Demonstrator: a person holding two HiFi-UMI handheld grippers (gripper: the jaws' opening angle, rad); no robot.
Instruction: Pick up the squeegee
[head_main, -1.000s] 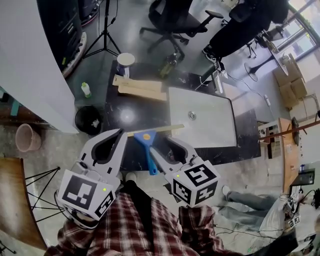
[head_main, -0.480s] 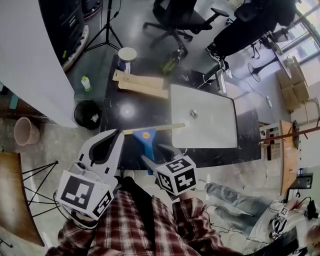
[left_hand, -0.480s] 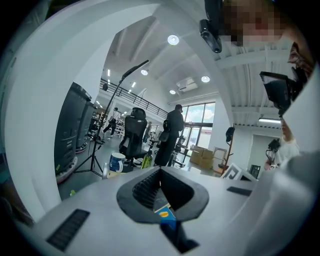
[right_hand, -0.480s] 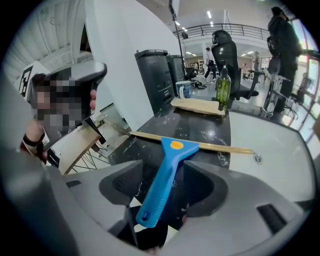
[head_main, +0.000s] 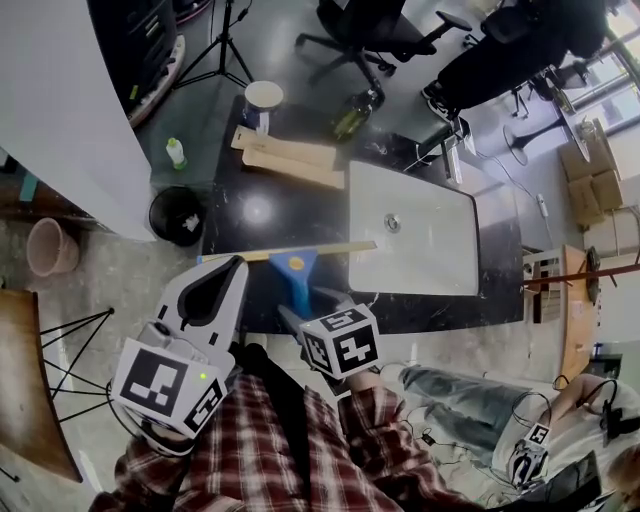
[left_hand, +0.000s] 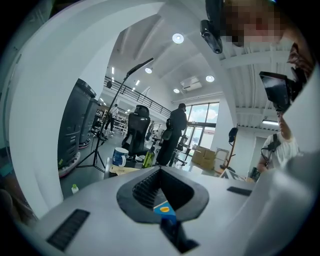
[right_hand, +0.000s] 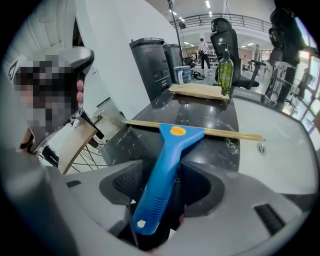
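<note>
The squeegee (head_main: 296, 278) lies on the black counter (head_main: 255, 215) near its front edge, with its blue handle toward me and its long pale blade across the far end. My right gripper (head_main: 312, 303) points steeply down over the handle. In the right gripper view its jaws (right_hand: 161, 167) stand wide open on either side of the blue handle (right_hand: 167, 170), and the pads do not press on it. My left gripper (head_main: 232, 268) hovers left of the squeegee with its tips together and nothing in it. Through its hollow, the left gripper view (left_hand: 160, 170) shows a bit of blue squeegee (left_hand: 164, 210).
A white sink panel (head_main: 415, 240) fills the counter's right half. Pale boards (head_main: 285, 158), a cup (head_main: 263, 97) and a green bottle (head_main: 355, 118) stand at the back. A black bin (head_main: 178, 215) is on the floor to the left. An office chair and a person are beyond.
My right gripper has sunk and tipped downward onto the squeegee's handle, and its jaws now straddle it. The left gripper has dropped slightly. The squeegee has not moved.
</note>
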